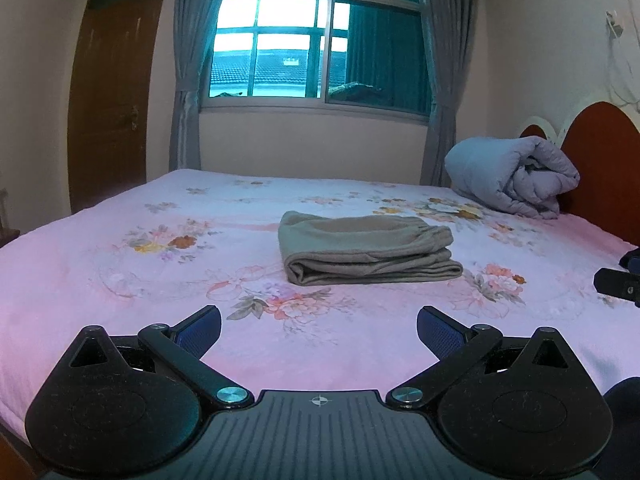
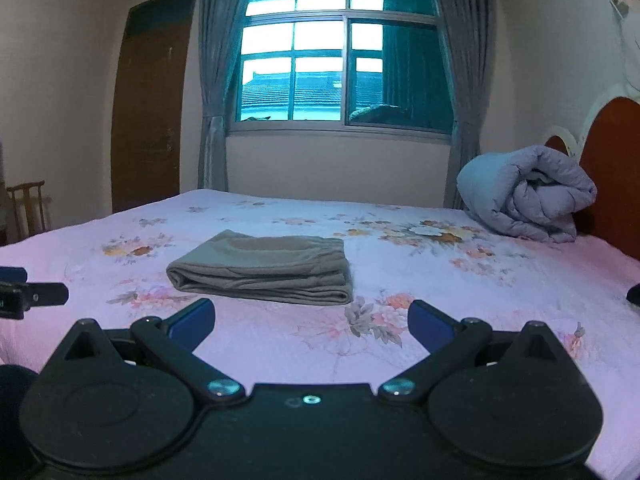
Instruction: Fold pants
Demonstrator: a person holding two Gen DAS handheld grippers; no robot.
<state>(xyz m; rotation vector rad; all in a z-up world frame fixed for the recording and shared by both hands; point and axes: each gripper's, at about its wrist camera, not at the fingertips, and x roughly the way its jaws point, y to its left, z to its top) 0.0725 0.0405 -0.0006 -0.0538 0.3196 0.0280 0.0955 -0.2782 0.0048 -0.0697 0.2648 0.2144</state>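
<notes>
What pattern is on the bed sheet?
Flowers on the pink bed sheet, clearest in the left wrist view.

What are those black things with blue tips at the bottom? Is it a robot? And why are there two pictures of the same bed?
No robot here. A person holds a tool in each hand, called a hand-held gripper, with two fingers that pinch. Each has a small camera looking forward, so there are two pictures. One shows the left hand-held gripper, the other the right hand-held gripper. Both are open and hold nothing. On the flowery pink bed lie grey-brown pants, already folded into a neat stack. A rolled-up quilt sits by the headboard, and behind the bed is a window.
</notes>
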